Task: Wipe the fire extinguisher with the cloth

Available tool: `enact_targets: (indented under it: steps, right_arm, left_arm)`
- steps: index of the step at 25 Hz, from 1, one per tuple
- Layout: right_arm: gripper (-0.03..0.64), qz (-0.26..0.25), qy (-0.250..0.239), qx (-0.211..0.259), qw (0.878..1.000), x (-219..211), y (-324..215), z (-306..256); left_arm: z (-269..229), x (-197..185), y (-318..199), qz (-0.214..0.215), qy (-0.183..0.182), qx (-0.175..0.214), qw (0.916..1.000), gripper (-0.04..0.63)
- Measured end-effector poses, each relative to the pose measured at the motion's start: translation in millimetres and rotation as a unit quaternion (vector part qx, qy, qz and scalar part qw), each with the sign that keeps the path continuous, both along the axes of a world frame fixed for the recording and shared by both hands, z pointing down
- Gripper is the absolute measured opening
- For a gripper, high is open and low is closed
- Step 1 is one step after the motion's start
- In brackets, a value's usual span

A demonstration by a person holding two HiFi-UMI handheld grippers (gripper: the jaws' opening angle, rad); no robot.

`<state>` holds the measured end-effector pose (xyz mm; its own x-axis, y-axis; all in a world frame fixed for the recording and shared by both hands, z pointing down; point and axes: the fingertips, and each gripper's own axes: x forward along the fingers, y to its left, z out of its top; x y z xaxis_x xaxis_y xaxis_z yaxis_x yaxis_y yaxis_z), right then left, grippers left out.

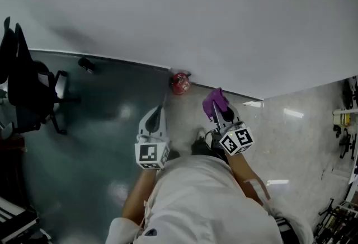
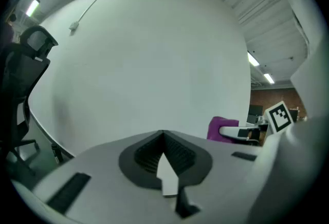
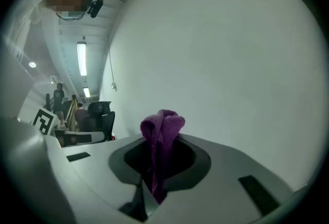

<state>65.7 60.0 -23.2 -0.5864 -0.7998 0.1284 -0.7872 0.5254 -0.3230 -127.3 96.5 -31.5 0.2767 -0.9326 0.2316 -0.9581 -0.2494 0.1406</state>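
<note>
Under you, the floor [image 1: 95, 142] is dark teal on your left and pale speckled grey on your right. The red fire extinguisher [image 1: 180, 83] stands on it at the foot of the wall [image 1: 196, 8]. A black office chair [image 1: 33, 92] is well off to your left, with a small black object [image 1: 86, 64] by the wall between them.

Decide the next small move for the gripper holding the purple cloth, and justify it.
Probably bring the right gripper forward and left to the fire extinguisher: its jaws clamp the cloth, but the cloth is apart from the extinguisher, not touching it.
</note>
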Motion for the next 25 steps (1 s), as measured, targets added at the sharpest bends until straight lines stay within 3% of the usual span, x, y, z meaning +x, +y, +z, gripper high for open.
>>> enact_targets:
  steps: [15, 25]
  right_arm:
    - [0.057, -0.008, 0.004, 0.009, 1.000, 21, 1, 5]
    - [0.057, -0.049, 0.032, 0.009, 0.998, 53, -48, 36]
  left_arm:
    - [8, 27, -1, 0.008, -0.006, -0.004, 0.9999, 0.005]
    - [27, 57, -40, -0.010, -0.002, -0.003, 0.9999, 0.005]
